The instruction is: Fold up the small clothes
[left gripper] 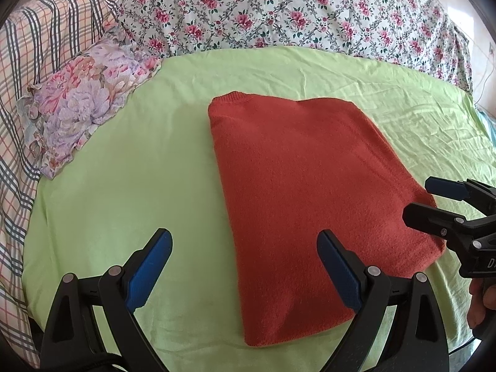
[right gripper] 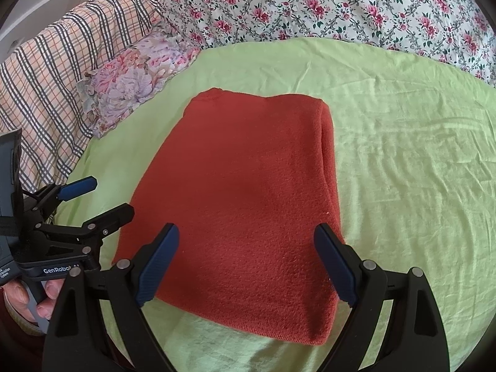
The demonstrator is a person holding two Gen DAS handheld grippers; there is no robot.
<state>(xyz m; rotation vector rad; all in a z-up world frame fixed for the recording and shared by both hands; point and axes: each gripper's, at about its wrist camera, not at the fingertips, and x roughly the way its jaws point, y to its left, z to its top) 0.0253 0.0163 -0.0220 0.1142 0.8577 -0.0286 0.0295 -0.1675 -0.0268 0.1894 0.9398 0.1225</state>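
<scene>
An orange-red knitted garment (left gripper: pixel 310 186) (right gripper: pixel 248 192) lies folded into a flat rectangle on the light green sheet (left gripper: pixel 124 186) (right gripper: pixel 403 170). My left gripper (left gripper: pixel 245 241) is open above the garment's near left edge, with nothing between its blue pads. My right gripper (right gripper: pixel 246 235) is open too, hovering over the garment's near end, jaws wide and holding nothing. In the left wrist view the right gripper (left gripper: pixel 427 198) shows at the right edge beside the garment. In the right wrist view the left gripper (right gripper: pixel 108 197) shows at the left, held by a hand (right gripper: pixel 37 294).
A small floral pillow (left gripper: pixel 83 99) (right gripper: pixel 133 83) lies at the sheet's left side. A plaid quilt (left gripper: pixel 37 62) (right gripper: pixel 62 68) bunches at far left. A white quilt with pink flowers (left gripper: pixel 294 9) (right gripper: pixel 341 6) runs along the back.
</scene>
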